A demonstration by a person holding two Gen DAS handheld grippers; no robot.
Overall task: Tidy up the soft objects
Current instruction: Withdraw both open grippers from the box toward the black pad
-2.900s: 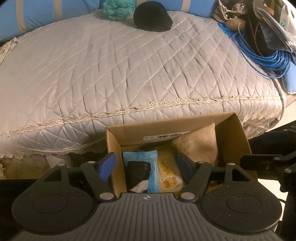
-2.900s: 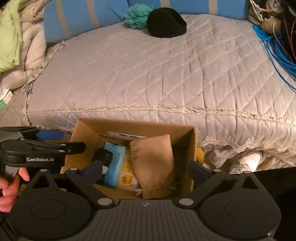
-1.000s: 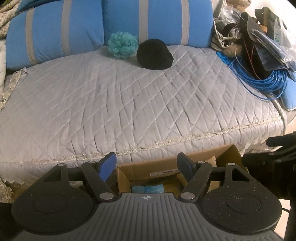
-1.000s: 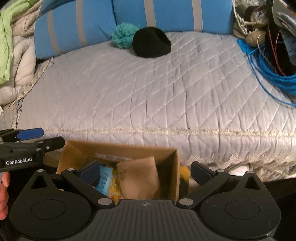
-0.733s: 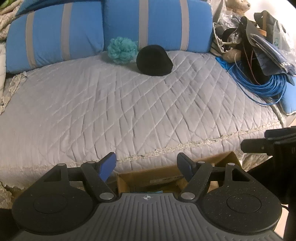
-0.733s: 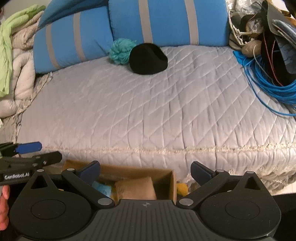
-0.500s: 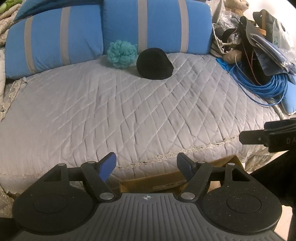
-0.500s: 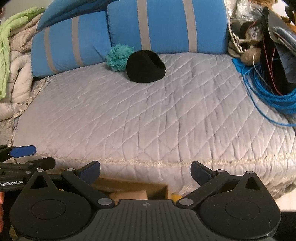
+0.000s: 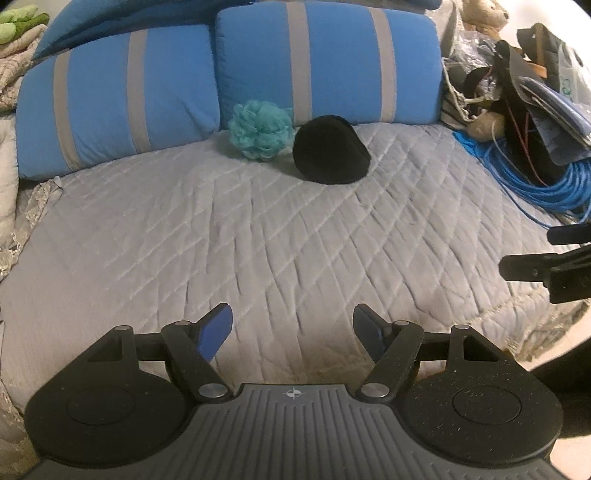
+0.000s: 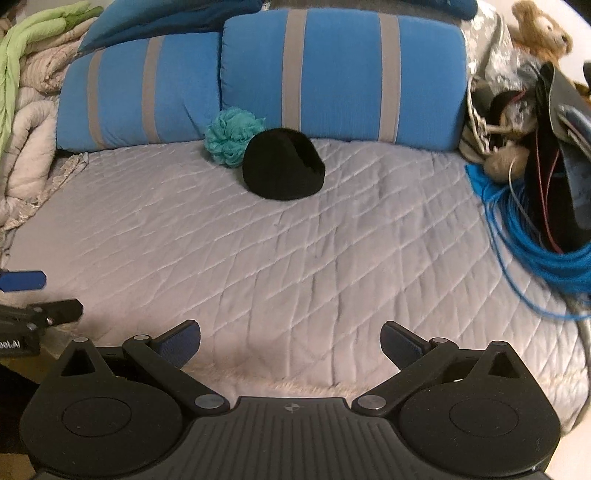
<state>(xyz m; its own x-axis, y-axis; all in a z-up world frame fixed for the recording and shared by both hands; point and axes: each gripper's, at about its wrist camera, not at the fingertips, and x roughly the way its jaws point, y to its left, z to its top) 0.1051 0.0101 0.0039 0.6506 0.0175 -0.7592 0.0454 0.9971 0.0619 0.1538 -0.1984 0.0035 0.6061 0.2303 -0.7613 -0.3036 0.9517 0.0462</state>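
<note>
A black soft cap (image 9: 330,155) (image 10: 282,164) lies at the far side of the grey quilted bed (image 9: 258,236) (image 10: 314,251), touching a teal mesh pouf (image 9: 258,129) (image 10: 231,136) on its left. Both rest against two blue striped pillows (image 9: 325,62) (image 10: 340,74). My left gripper (image 9: 291,326) stands open over the bed's near edge with nothing between its fingers. My right gripper (image 10: 290,341) is open too and empty, also far short of the cap. Each gripper's tip shows at the other view's side edge.
A coil of blue cable (image 9: 535,181) (image 10: 535,243) and a heap of bags, straps and a plush bear (image 10: 543,26) crowd the bed's right side. Folded beige and green blankets (image 10: 29,92) pile up at the left.
Both grippers have moved forward over the bed and tipped up. The cardboard box with its contents has dropped out of view below them. The cap and pouf look nearer.
</note>
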